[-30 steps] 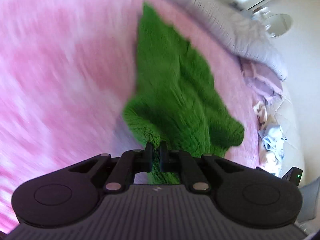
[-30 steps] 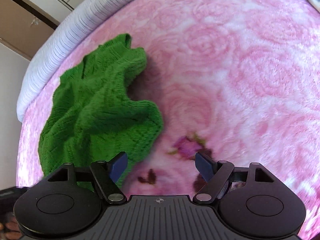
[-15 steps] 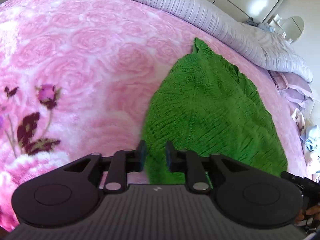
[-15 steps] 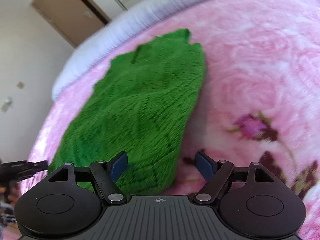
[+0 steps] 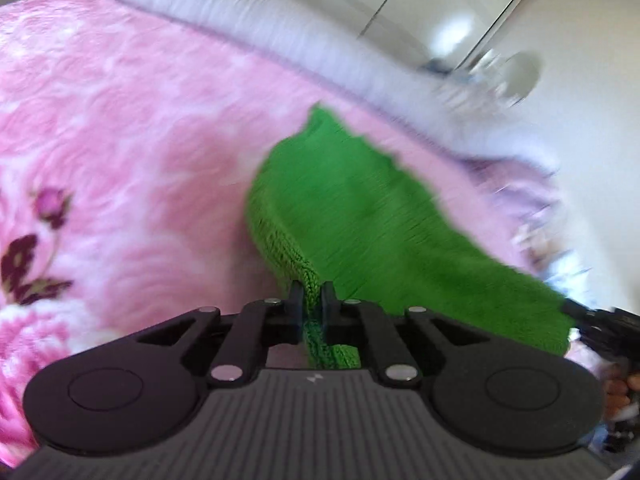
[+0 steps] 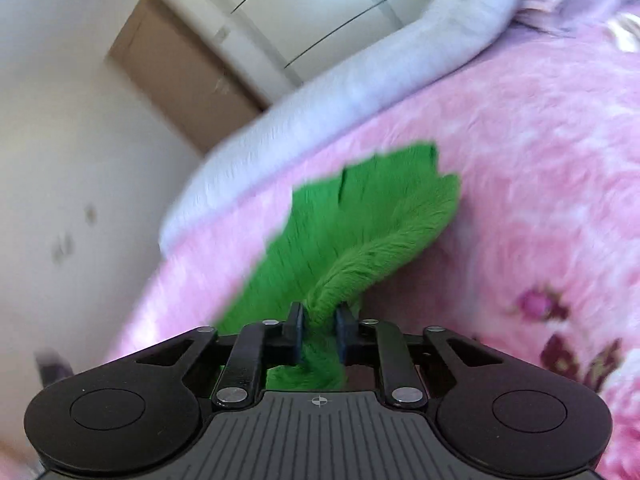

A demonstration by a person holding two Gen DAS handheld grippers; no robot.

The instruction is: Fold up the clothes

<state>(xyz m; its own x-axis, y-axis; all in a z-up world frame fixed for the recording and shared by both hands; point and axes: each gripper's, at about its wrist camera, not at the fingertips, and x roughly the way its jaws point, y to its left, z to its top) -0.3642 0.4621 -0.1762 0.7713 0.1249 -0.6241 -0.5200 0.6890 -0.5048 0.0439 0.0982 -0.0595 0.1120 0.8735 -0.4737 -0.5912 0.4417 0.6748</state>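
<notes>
My left gripper (image 5: 311, 294) is clamped on a knitted edge of the green sweater (image 5: 360, 216), the fingers pressed together with a strip of the knit pinched between them and hanging down behind the pads. My right gripper (image 6: 319, 318) is clamped on another bunched edge of the same sweater (image 6: 360, 232), its blue-padded fingers squeezed against the cloth. The sweater lies spread on the pink blanket (image 5: 120, 140), reaching from my fingers toward the far side, where its far tip ends near a grey quilt (image 5: 240, 28) rolled along the bed's far edge. In the left view the sweater runs off to the right; in the right view it fans out ahead and rises in a fold toward my fingers. Both views are blurred.
</notes>
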